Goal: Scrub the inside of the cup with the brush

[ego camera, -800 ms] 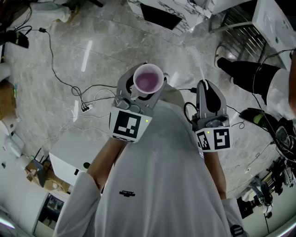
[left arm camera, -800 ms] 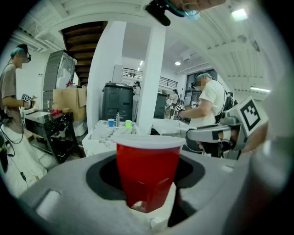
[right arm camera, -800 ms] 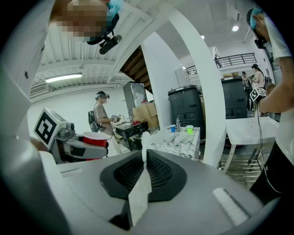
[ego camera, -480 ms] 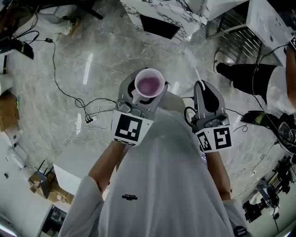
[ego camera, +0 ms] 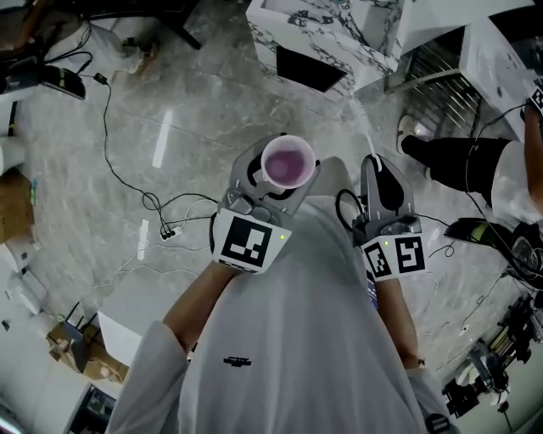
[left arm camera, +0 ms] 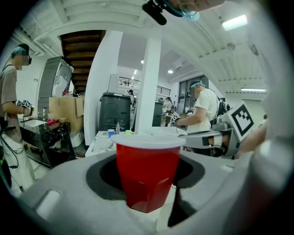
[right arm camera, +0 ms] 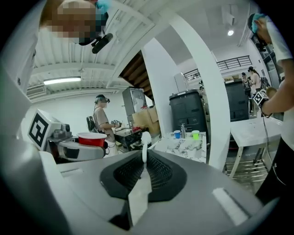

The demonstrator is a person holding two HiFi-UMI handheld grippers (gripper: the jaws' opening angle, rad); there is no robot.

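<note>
A red plastic cup (ego camera: 287, 164) with a white rim stands upright in my left gripper (ego camera: 271, 182), which is shut on it in front of the person's chest. In the left gripper view the cup (left arm camera: 148, 170) fills the gap between the jaws of my left gripper (left arm camera: 147, 183). My right gripper (ego camera: 379, 182) is level with it to the right, a short gap apart. It is shut on a thin white brush (right arm camera: 145, 149), which sticks out past my right gripper (right arm camera: 143, 170). The cup (right arm camera: 92, 138) also shows at the left of the right gripper view.
Below lies a marble floor with loose cables (ego camera: 161, 212). A marble-patterned table (ego camera: 322, 25) stands ahead, and another person's leg and shoe (ego camera: 441, 153) are at the right. A white box (ego camera: 136, 305) sits at lower left. White pillars (left arm camera: 149, 82), a black bin (left arm camera: 115, 112) and other people stand around.
Both grippers have drifted a little to the right in the head view, still side by side. The cup and the brush stay held as before.
</note>
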